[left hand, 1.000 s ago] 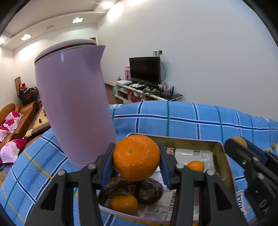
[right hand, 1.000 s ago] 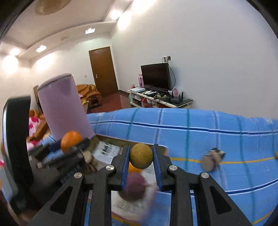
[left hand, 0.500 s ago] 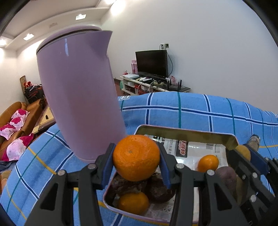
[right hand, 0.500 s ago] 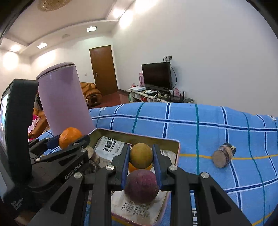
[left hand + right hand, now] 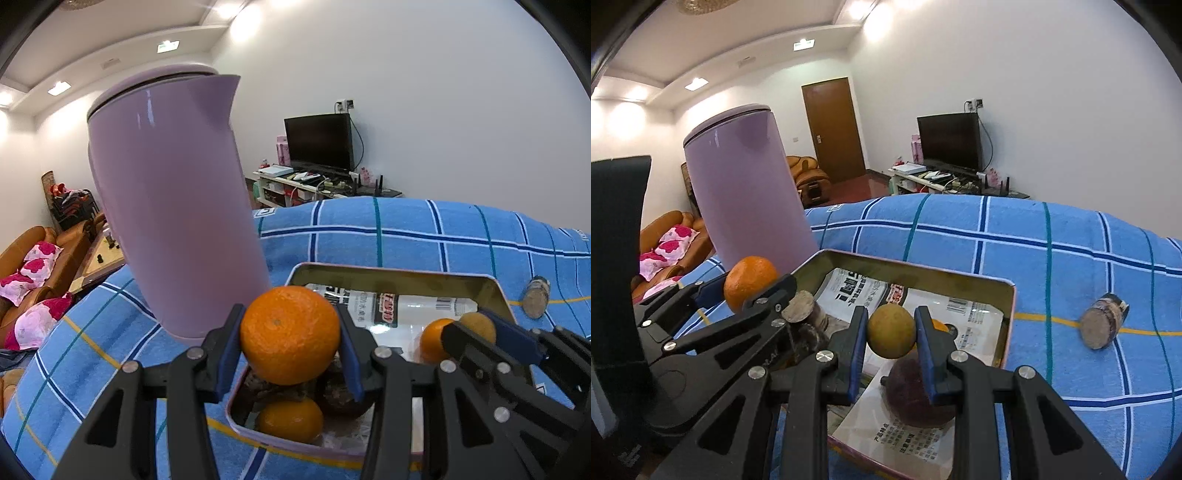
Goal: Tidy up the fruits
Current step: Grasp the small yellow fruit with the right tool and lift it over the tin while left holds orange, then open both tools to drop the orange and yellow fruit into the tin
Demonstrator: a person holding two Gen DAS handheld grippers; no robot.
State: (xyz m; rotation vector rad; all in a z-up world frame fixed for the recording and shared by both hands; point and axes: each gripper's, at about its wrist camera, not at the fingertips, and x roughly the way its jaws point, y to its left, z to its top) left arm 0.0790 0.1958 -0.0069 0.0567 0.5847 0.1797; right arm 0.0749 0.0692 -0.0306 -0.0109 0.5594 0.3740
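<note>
My left gripper (image 5: pixel 290 349) is shut on a large orange (image 5: pixel 290 334), held over the near left corner of a gold metal tray (image 5: pixel 395 275) lined with printed paper. In the tray lie a small orange (image 5: pixel 290 419), dark brown fruits (image 5: pixel 340 398) and another orange (image 5: pixel 430 339). My right gripper (image 5: pixel 891 332) is shut on a small yellow-brown fruit (image 5: pixel 891 330), above a dark purple fruit (image 5: pixel 912 393) in the tray (image 5: pixel 912 267). From the right wrist view the left gripper (image 5: pixel 738 291) with its orange (image 5: pixel 748 280) shows at the left.
A tall lilac jug (image 5: pixel 173 199) stands just left of the tray on the blue checked cloth (image 5: pixel 443 236). A small brown cut-ended piece (image 5: pixel 1102 325) lies on the cloth right of the tray. Behind are a TV (image 5: pixel 949 140), a door and sofas.
My right gripper has come down and forward over the tray with the yellow-brown fruit. The left gripper holds the orange almost in the same place; the jug looms slightly closer.
</note>
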